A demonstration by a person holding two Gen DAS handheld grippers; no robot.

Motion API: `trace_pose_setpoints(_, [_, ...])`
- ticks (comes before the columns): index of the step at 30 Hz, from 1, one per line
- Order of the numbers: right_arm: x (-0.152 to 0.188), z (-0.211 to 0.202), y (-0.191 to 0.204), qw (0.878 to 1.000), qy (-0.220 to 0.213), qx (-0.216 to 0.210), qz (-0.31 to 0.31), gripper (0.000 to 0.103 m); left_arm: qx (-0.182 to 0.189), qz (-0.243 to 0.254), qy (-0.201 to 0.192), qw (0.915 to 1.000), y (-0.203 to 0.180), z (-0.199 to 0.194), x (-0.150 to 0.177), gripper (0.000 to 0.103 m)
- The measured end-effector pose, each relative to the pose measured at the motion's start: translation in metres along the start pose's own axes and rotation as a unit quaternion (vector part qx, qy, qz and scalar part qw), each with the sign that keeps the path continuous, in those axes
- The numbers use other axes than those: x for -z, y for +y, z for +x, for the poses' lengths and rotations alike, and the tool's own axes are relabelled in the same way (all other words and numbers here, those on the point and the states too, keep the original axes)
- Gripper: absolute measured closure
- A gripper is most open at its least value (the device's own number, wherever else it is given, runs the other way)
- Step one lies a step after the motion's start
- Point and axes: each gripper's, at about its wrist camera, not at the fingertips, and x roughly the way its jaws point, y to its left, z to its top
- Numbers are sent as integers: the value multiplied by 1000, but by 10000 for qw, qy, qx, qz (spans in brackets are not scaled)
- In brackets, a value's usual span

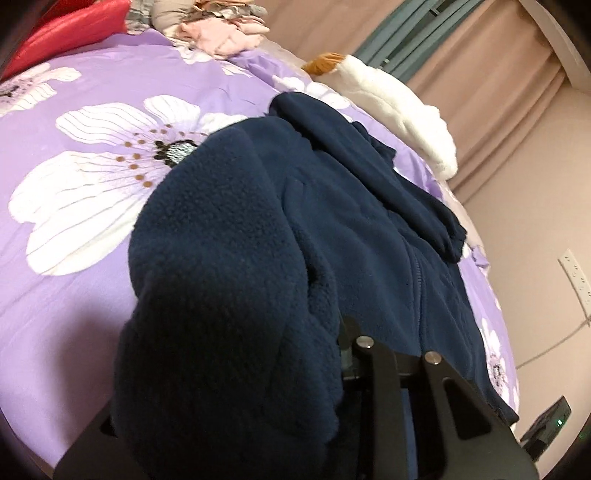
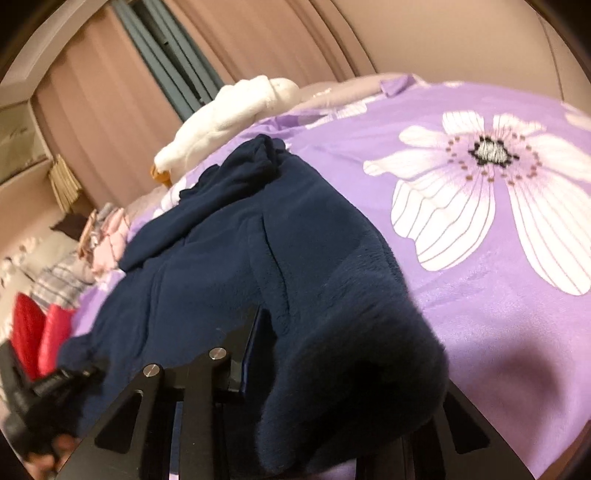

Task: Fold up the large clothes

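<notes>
A navy fleece jacket [image 1: 369, 229] with a zip front lies spread on a bed with a purple flowered cover [image 1: 92, 122]. In the left wrist view a thick fold of its near end [image 1: 221, 295] bulges up and over my left gripper [image 1: 288, 332], which is shut on it. Only the right finger [image 1: 347, 332] shows. In the right wrist view the same jacket [image 2: 207, 258] runs away to the left. Another bunch of its fleece [image 2: 351, 350] is heaped between the jaws of my right gripper [image 2: 332, 354], which is shut on it. That gripper's right finger is hidden.
A white plush toy [image 1: 406, 114] lies at the far edge of the bed by beige curtains [image 1: 498, 74]. A heap of pink and striped clothes [image 1: 229, 33] and a red cushion [image 1: 66, 33] sit at the head. A wall socket [image 1: 576, 273] is at the right.
</notes>
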Motion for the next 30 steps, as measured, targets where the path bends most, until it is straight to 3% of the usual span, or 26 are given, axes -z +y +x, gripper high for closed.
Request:
trace_pose_setpoints(5, [0,-1,-4,9999,-104,-38,1,77,-409,252,-79,9988,-11,-2,1,76])
trace_pose_setpoints(10, [0,-2,-1,9998,-173,66,-123,77,-278,47,56,9996,-2,-4,-2,76])
trace_pose_setpoints(13, [0,-1,1,9994,-153,123,-271,77,-44,253,-236,9994,4,-5,9,74])
trace_pose_setpoints(16, [2,-1,4,9985,-141,206,-495,77,-320,191,-149,9992,-9,-4,4,74])
trace_pose_setpoints(21, [2,-1,6,9981,-157,291,-521,77,-540,542,-338,9965,-15,-3,11,74])
trace_pose_setpoints(26, [4,-3,8,9972,-211,391,-603,77,-514,281,-232,9980,-11,0,7,73])
trace_pose_setpoints(30, [4,-3,9,9972,-199,440,-573,77,-433,417,-274,9978,-10,0,9,73])
